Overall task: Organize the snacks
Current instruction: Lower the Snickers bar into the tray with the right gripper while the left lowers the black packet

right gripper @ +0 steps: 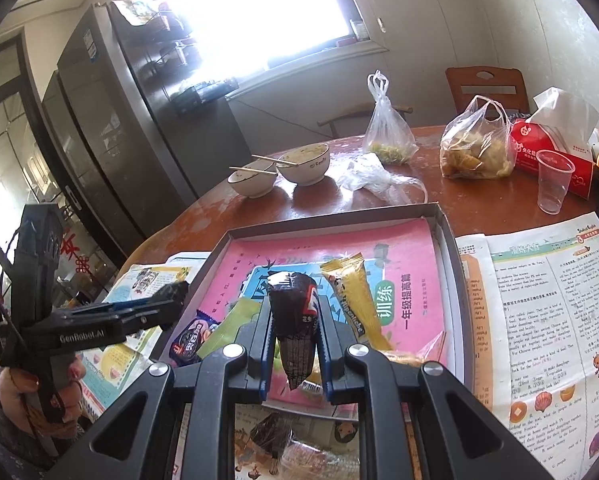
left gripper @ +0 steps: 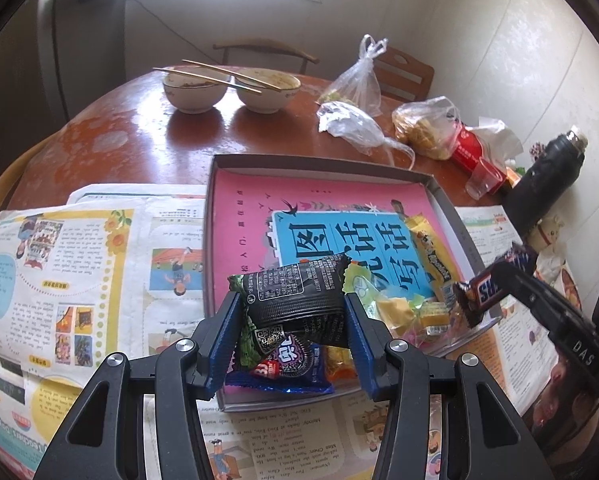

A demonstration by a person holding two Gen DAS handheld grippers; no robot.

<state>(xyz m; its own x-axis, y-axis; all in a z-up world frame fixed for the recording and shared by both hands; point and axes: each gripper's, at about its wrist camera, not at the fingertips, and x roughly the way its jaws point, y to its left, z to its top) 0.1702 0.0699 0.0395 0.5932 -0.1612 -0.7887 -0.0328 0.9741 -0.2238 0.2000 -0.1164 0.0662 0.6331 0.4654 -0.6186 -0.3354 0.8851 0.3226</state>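
A shallow grey box [left gripper: 219, 240] holding a pink book sits on the table; it also shows in the right wrist view [right gripper: 445, 236]. My left gripper [left gripper: 293, 312] is shut on a black snack packet [left gripper: 295, 300], held over the box's near edge. Below it lie a blue cookie packet [left gripper: 295, 372], yellow and green candies [left gripper: 395, 308] and a yellow wafer bar [left gripper: 431, 256]. My right gripper [right gripper: 295, 332] is shut on a Snickers bar [right gripper: 293, 320], above the box's near end; the bar also shows in the left wrist view [left gripper: 491, 284].
Newspapers [left gripper: 79, 260] lie under and beside the box. At the back stand two bowls with chopsticks [left gripper: 231, 88], plastic food bags [left gripper: 427, 128], a red tissue pack [right gripper: 547, 152], a plastic cup [right gripper: 553, 186] and a black flask [left gripper: 547, 176]. Chairs stand behind the table.
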